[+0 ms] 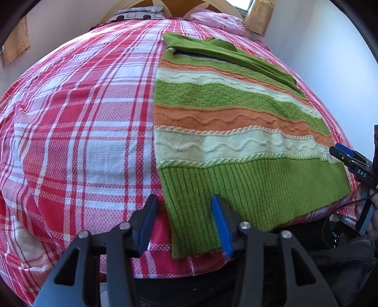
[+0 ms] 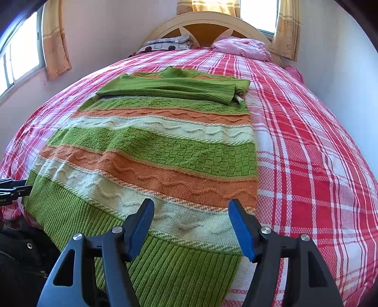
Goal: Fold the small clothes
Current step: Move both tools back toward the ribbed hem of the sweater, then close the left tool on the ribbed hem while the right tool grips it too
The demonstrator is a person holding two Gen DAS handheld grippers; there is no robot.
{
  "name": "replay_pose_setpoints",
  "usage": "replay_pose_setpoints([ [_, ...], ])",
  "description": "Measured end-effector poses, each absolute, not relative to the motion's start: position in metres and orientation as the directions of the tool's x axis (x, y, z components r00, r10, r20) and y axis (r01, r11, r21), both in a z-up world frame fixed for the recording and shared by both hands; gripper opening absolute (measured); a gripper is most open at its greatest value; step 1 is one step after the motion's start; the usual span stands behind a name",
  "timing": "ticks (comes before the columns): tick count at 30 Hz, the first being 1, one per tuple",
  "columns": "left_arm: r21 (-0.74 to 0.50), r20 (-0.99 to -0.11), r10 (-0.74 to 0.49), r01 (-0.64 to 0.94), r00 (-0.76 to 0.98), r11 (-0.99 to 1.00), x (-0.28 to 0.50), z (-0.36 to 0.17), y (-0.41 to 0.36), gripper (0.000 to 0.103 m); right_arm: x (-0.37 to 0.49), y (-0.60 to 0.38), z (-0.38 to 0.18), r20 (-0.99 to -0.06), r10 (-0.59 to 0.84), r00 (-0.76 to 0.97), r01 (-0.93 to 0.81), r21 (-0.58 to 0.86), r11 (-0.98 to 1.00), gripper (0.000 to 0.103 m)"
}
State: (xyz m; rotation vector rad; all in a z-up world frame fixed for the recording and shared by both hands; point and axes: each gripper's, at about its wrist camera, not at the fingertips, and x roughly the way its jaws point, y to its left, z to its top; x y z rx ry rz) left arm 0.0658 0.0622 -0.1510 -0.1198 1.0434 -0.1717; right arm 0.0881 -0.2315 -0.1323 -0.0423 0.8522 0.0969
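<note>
Left gripper (image 1: 186, 224), nearest the lens in the left wrist view, sits at 6 o'clock with both blue-padded fingers spread wide and nothing pinched; its right fingertip overlaps the ribbed green hem of the sweater (image 1: 226, 132), its left fingertip lies over bare bedspread (image 1: 78, 132). Sweater lies flat on the red-and-white plaid bedspread, occupying the field from centre out to 3 o'clock, striped green, orange and cream, hem toward the camera and hanging slightly over the bed edge. One green sleeve (image 1: 236, 55) is folded across the upper body at about 1 o'clock. Right gripper (image 1: 347, 158) enters at 3 o'clock, just beside the hem's far corner; from here I cannot tell how its fingers stand. Patterned pillow (image 1: 137, 14) at 12 o'clock, pink bedding (image 1: 217, 20) beside it toward 1 o'clock. Right wrist view: right gripper (image 2: 191, 226) at 6 o'clock, fingers spread apart, holding nothing, tips hovering over the cream band and hem of the sweater (image 2: 153, 146). Sweater runs from 7 o'clock up to centre; folded sleeve (image 2: 170, 91) lies crosswise near 12 o'clock. Wooden headboard (image 2: 205, 23) at 12 o'clock, curtains (image 2: 55, 40) at 10 o'clock. Left gripper (image 2: 11, 189) shows at 9 o'clock, beside the hem's left corner.
</note>
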Motion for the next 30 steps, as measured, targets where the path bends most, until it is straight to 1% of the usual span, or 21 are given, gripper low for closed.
replay_pose_setpoints([
  [3, -0.182, -0.847, -0.199, 0.084, 0.493, 0.980, 0.064, -0.150, 0.062, 0.048, 0.083, -0.240, -0.129, -0.755, 0.072, 0.652, -0.083, 0.024, 0.996, 0.066],
  [5, -0.185, -0.847, -0.205, 0.090, 0.490, 0.979, 0.065, -0.149, 0.061, 0.042, 0.078, -0.248, -0.126, -0.755, 0.066, 0.653, -0.057, 0.038, 0.998, 0.066],
  [10, -0.186, -0.847, -0.210, 0.098, 0.489, 0.978, 0.067, -0.150, 0.060, 0.041, 0.061, -0.276, -0.123, -0.767, 0.048, 0.640, 0.024, 0.082, 0.996, 0.066],
  [11, -0.184, -0.846, -0.208, 0.097, 0.490, 0.978, 0.068, -0.150, 0.059, 0.043, 0.057, -0.280, -0.124, -0.771, 0.041, 0.636, 0.037, 0.084, 0.996, 0.066],
  [14, -0.185, -0.844, -0.209, 0.098, 0.494, 0.978, 0.069, -0.150, 0.060, 0.045, 0.049, -0.287, -0.128, -0.784, 0.037, 0.620, 0.059, 0.094, 0.994, 0.066],
  [22, -0.223, -0.824, -0.242, 0.100, 0.513, 0.970, 0.071, -0.152, 0.063, 0.047, 0.033, -0.286, -0.133, -0.793, 0.168, 0.586, 0.017, 0.219, 0.976, 0.066],
  [26, -0.222, -0.820, -0.243, 0.102, 0.519, 0.970, 0.071, -0.152, 0.063, 0.047, 0.028, -0.280, -0.134, -0.793, 0.198, 0.576, -0.005, 0.239, 0.971, 0.066],
  [28, -0.226, -0.818, -0.247, 0.104, 0.519, 0.969, 0.071, -0.152, 0.063, 0.047, 0.026, -0.277, -0.135, -0.794, 0.210, 0.570, -0.018, 0.244, 0.970, 0.063],
  [30, -0.237, -0.817, -0.256, 0.105, 0.516, 0.966, 0.071, -0.152, 0.064, 0.046, 0.023, -0.276, -0.135, -0.793, 0.230, 0.564, -0.025, 0.261, 0.965, 0.056],
])
